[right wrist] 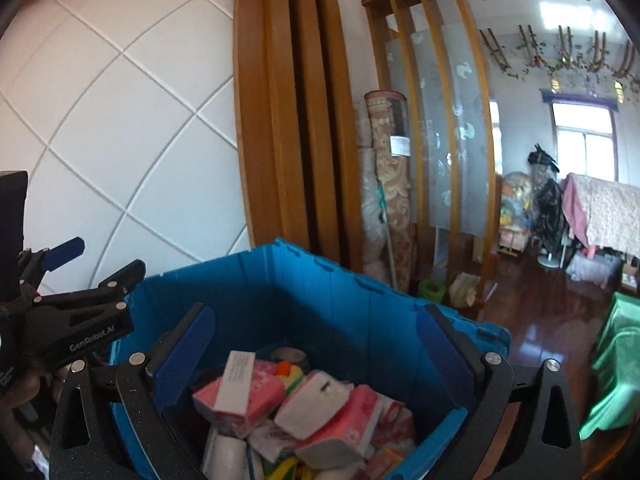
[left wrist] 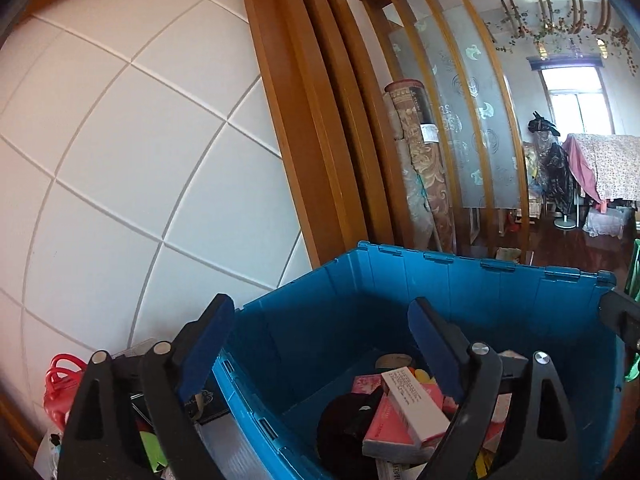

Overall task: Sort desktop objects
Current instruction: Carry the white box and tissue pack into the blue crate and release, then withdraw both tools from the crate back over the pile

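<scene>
A blue plastic crate (left wrist: 460, 280) stands in front of me, open at the top. In it lie several pink tissue packs (right wrist: 248, 396), a long white box (left wrist: 416, 404) and a black round thing (left wrist: 340, 428). My left gripper (left wrist: 320, 340) hovers over the crate's left part, open, with nothing between its blue pads. My right gripper (right wrist: 316, 352) is over the crate (right wrist: 320, 292) too, wide open and empty, above the tissue packs. In the right wrist view the left gripper (right wrist: 96, 264) shows at the left edge, held by a hand.
A white panelled wall (left wrist: 140, 160) and a wooden door frame (left wrist: 312, 120) rise behind the crate. Rolled carpets (right wrist: 390, 200) lean beside a glass partition. A red bag (left wrist: 60, 384) and clutter lie left of the crate; a green cloth (right wrist: 616, 360) lies on the right.
</scene>
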